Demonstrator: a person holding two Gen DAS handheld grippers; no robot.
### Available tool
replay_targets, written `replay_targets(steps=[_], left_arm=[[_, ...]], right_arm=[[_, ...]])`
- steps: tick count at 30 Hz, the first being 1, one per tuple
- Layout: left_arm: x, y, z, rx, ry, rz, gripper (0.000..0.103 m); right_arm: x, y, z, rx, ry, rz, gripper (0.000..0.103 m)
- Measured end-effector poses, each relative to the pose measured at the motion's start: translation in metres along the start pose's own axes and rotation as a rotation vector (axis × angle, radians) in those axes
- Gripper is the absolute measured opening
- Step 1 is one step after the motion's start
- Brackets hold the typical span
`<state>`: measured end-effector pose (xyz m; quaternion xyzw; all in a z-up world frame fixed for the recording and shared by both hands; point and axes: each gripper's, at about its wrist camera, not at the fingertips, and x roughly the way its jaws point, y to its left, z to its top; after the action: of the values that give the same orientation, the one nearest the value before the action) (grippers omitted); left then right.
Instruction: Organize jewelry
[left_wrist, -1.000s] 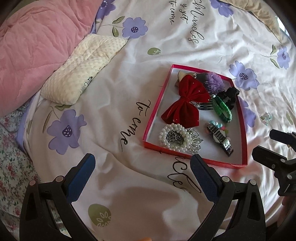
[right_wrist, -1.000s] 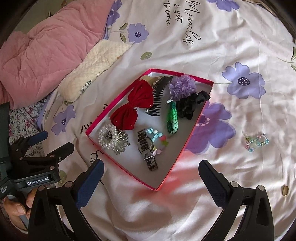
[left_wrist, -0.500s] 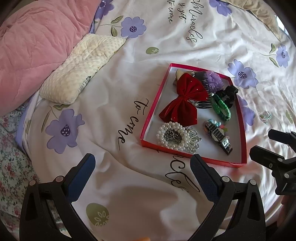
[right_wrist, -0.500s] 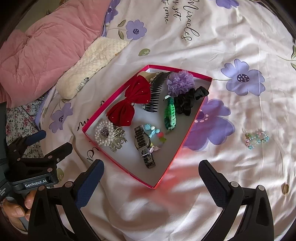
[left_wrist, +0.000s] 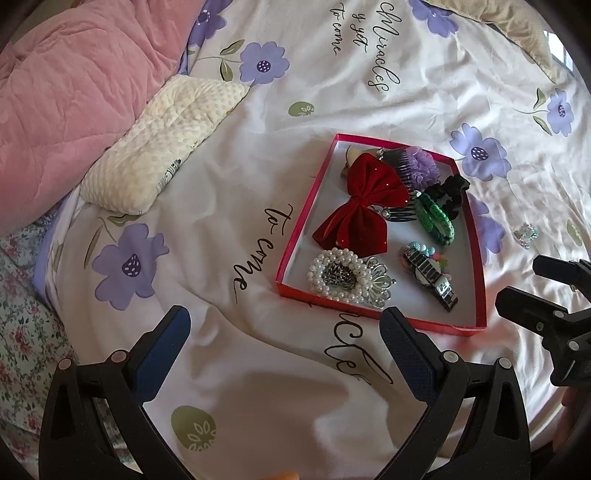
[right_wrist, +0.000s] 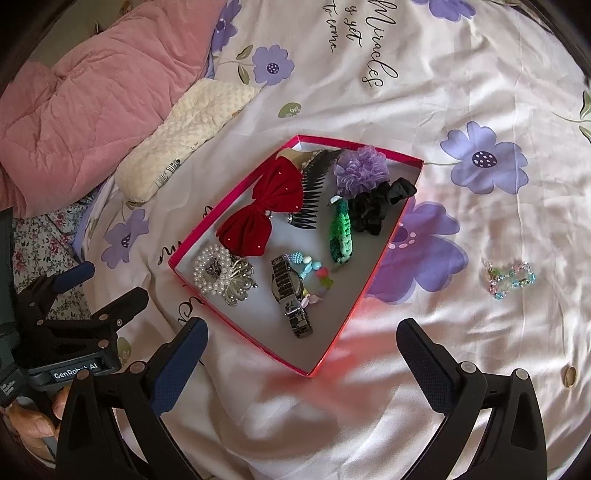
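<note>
Looking along my left claw (left_wrist: 280, 332), its jaws spread wide and empty over the bed sheet (left_wrist: 258, 184), I see the red tray (left_wrist: 295, 236) ahead with the velvet bow (left_wrist: 360, 206), pearl bracelet (left_wrist: 334, 275) and watch (left_wrist: 428, 275) inside. From my right claw (right_wrist: 301, 345), equally wide and empty, a beaded bracelet (right_wrist: 511, 279) lies loose on the sheet, well apart from the tray. It looks light, floppy and slippery; I'd pinch across one strand of beads.

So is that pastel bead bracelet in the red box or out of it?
Out. The bead bracelet lies on the bedsheet, to the right of the red box.
</note>
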<state>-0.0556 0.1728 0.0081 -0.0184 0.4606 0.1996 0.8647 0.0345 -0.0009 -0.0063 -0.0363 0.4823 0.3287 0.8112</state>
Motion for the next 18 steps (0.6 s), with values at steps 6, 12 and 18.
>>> replay_targets(steps=[6,12,18], left_arm=[[-0.0031,-0.0025,-0.0014,0.005,-0.008,0.003,0.103],[-0.0046,-0.0045,-0.0026,0.010,-0.011,0.004,0.103],[-0.0055,-0.0059,-0.0033,0.011,-0.011,0.005,0.103]], right_arm=[[-0.0024,0.0006,0.0002,0.001,-0.003,-0.002,0.103],[-0.0041,0.0014,-0.0004,-0.001,-0.006,-0.001,0.103],[-0.0047,0.0018,-0.0012,-0.001,-0.006,-0.004,0.103]])
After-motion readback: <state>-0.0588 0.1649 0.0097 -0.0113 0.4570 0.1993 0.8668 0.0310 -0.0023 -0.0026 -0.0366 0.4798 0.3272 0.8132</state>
